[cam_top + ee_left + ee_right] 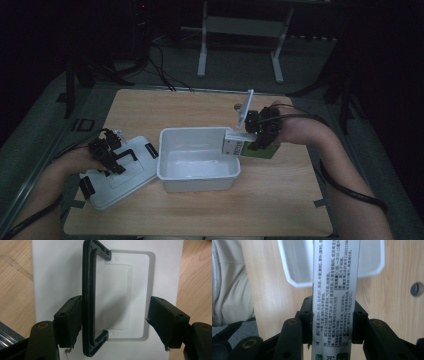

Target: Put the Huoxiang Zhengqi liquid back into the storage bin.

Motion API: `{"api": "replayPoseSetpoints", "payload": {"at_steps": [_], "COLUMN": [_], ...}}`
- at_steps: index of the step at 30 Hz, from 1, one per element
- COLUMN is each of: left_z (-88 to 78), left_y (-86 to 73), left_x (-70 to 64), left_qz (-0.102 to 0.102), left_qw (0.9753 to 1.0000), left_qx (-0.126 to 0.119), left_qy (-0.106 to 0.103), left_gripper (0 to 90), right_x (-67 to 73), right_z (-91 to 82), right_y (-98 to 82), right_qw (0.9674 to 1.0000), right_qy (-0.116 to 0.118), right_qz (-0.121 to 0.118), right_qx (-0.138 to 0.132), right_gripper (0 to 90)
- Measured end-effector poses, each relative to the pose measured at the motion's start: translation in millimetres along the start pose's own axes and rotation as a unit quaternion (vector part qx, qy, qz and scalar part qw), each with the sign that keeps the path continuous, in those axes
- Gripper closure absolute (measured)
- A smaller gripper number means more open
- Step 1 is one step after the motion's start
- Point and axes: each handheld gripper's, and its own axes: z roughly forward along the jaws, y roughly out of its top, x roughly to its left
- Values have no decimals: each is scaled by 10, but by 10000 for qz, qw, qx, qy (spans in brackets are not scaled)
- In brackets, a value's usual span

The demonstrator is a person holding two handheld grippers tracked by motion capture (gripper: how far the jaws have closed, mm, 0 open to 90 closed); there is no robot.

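A white plastic bin (197, 160) stands open at the middle of the wooden table. Its white lid (117, 175) lies flat to the left, with a black carry handle (88, 297) on top. My left gripper (111, 158) hovers over the lid, open. In the left gripper view the handle sits between the jaws of the left gripper (115, 307), against the left pad and well apart from the right one. My right gripper (260, 132) is shut on a white and green medicine box (245, 148) at the bin's right rim. The box (335, 290) bears printed text and points toward the bin (299, 262).
The table (200, 210) has bare wood in front of the bin and behind it. A small round hole (416, 289) marks the tabletop. A metal stand (240, 30) and cables sit on the floor beyond the far edge. Black latches (86, 186) stick out from the lid.
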Motion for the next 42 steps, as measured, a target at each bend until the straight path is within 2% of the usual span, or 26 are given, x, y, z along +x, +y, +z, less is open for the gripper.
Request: {"api": "replayPoseSetpoints", "payload": {"at_steps": [9,17,33,42], "left_z": [-8,-25,10,39], "left_y": [-29,-74,-89,-129], "left_x": [10,21,23,39], "left_qz": [16,-10,-54,-76], "left_qw": [10000,10000,9999,9999], "left_qx": [43,38,95,104], "left_qy": [-4,7,-14,-5], "left_gripper": [290,289,289,289], "right_x": [59,95,119,154], "right_z": [55,156,473,729], "right_y": [355,576,769,831], "right_qw": [9994,9981,9967,9960], "right_qy": [77,83,317,463], "right_qz": [-350,-606,-733,-770], "right_qx": [-31,-115,-175,15], "right_gripper": [636,636,636,635]}}
